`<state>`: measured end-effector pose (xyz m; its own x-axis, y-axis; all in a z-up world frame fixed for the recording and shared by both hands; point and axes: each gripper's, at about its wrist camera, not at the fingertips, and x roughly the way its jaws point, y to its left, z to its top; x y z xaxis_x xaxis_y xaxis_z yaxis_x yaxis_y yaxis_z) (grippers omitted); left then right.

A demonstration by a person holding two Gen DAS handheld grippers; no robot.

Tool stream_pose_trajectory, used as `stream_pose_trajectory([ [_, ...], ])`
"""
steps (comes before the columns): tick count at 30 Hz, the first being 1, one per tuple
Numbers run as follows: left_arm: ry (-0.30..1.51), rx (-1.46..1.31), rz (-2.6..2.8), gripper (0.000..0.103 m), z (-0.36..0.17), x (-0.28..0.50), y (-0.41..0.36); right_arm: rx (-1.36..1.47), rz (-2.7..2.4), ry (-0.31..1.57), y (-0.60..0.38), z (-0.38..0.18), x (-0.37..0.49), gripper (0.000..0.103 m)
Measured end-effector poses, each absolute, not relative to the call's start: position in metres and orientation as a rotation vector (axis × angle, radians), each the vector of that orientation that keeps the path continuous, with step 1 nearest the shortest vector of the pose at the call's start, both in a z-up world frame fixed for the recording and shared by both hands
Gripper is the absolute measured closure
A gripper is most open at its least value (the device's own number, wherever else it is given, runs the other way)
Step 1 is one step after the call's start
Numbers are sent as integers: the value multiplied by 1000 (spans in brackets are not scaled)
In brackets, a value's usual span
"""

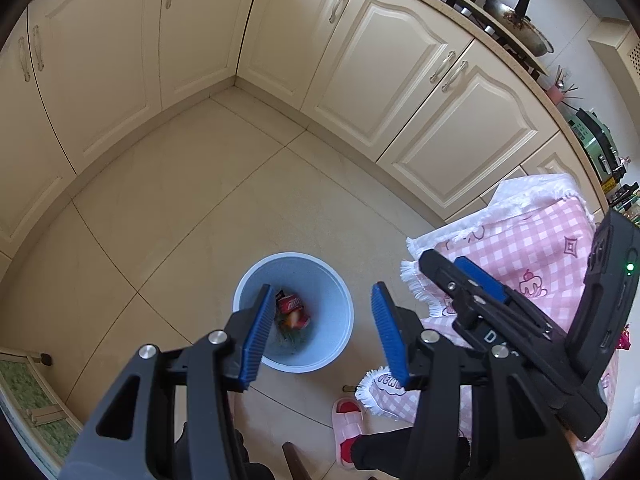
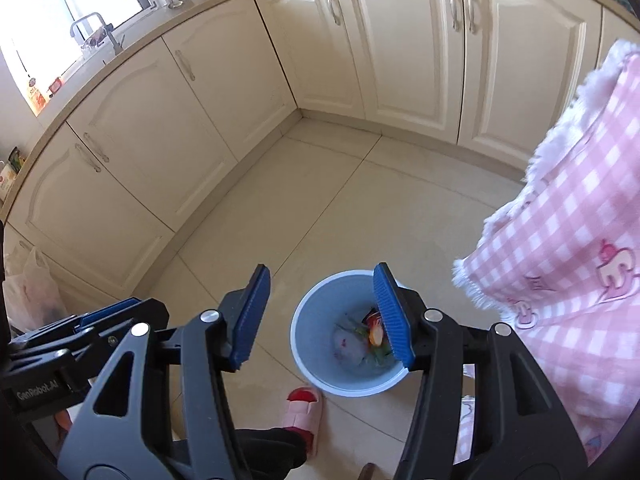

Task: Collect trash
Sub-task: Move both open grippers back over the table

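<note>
A light blue trash bin (image 1: pixel 320 272) stands on the tiled floor, also in the right wrist view (image 2: pixel 320 304). Inside lie a red wrapper (image 1: pixel 290 304), orange scraps (image 2: pixel 376 334) and a pale crumpled piece (image 2: pixel 348 346). My left gripper (image 1: pixel 324 336) is open and empty, held high above the bin. My right gripper (image 2: pixel 324 316) is open and empty, also above the bin. The right gripper shows in the left wrist view (image 1: pixel 472 284) over the tablecloth. The left gripper's body shows at the lower left of the right wrist view (image 2: pixel 80 328).
A pink checked tablecloth (image 1: pixel 532 248) hangs off a table at right, also in the right wrist view (image 2: pixel 580 240). Cream cabinets (image 1: pixel 200 40) line the corner. A person's pink slipper (image 1: pixel 348 424) stands near the bin. A plastic bag (image 2: pixel 32 292) sits by the left cabinets.
</note>
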<state>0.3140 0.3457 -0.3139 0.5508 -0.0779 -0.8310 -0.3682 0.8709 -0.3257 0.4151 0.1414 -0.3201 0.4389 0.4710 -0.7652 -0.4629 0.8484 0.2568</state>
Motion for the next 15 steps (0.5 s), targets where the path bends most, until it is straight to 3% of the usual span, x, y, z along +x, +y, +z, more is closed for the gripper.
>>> stream_pose_trajectory([
  [12, 893, -460, 138, 53, -258, 293, 313, -37, 530, 763, 102, -246, 371, 49],
  [15, 851, -441, 117, 48, -237, 287, 296, -23, 515, 710, 82, -221, 356, 49],
])
